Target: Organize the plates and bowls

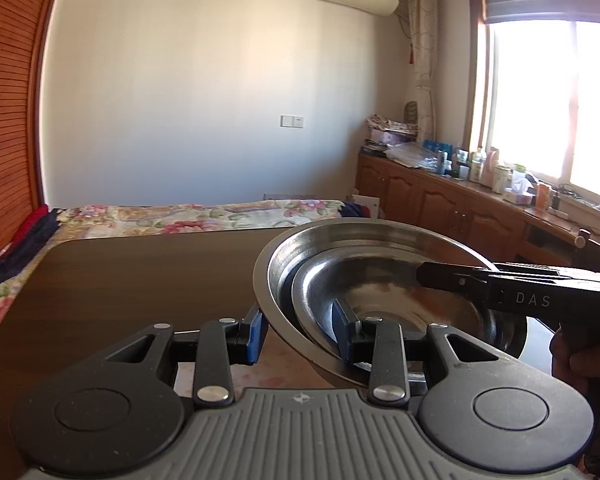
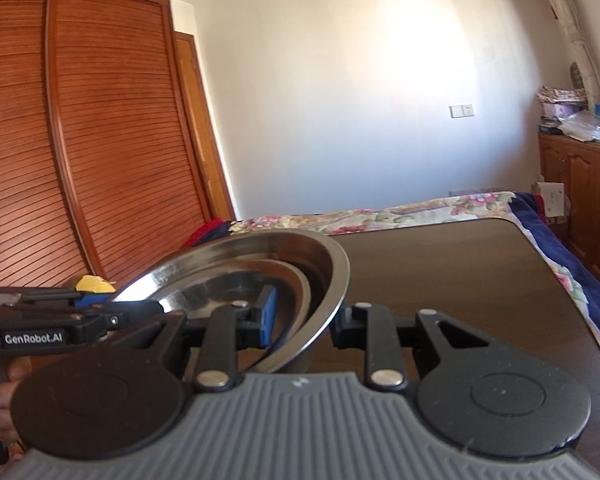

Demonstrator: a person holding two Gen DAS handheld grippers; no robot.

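Observation:
Two nested steel bowls hang tilted above the dark table (image 1: 140,280): a large bowl (image 1: 340,236) with a smaller bowl (image 1: 380,280) inside it. My left gripper (image 1: 300,334) is shut on their near-left wall, one blue pad outside the large bowl and one inside the small one. From the right, my right gripper (image 1: 432,276) reaches over the rim. In the right wrist view the right gripper (image 2: 304,320) is shut on the wall of the large bowl (image 2: 324,264) and the small bowl (image 2: 236,280). The left gripper (image 2: 156,308) holds the opposite side.
A bed with a floral cover (image 1: 204,216) lies just past the table's far edge. A slatted wooden wardrobe (image 2: 80,140) stands at the left, and a wooden cabinet (image 1: 440,196) crowded with bottles runs under the window. A yellow object (image 2: 94,284) sits behind the left gripper.

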